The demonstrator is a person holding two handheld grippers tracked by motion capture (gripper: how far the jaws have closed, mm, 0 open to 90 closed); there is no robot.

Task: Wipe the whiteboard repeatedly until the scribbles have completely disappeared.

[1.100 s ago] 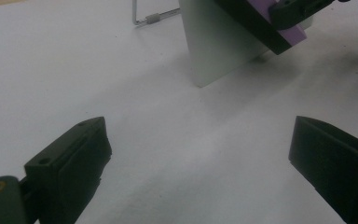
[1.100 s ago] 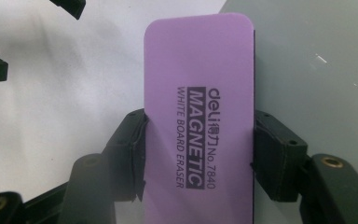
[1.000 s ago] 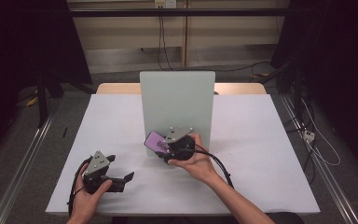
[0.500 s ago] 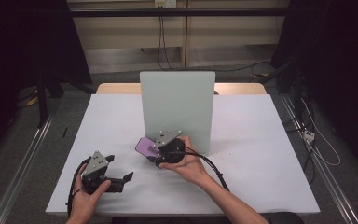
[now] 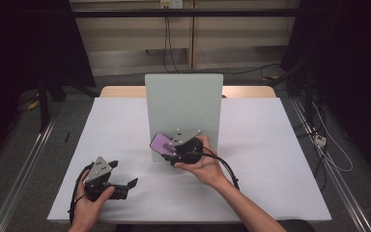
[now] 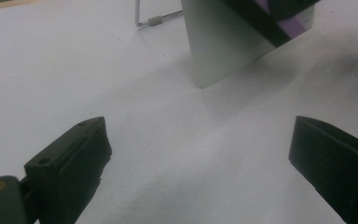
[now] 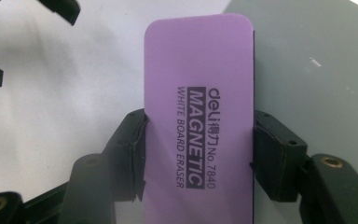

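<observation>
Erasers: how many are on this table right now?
1. The purple eraser is clamped in the right tongs, at the foot of the upright whiteboard mid-table. Another could be hidden behind the board.

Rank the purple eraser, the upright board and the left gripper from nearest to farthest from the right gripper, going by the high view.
1. Purple eraser: clamped in the right gripper, at the board's lower left.
2. Upright board: just behind, at mid-table.
3. Left gripper: open, near the table's front left edge.
</observation>
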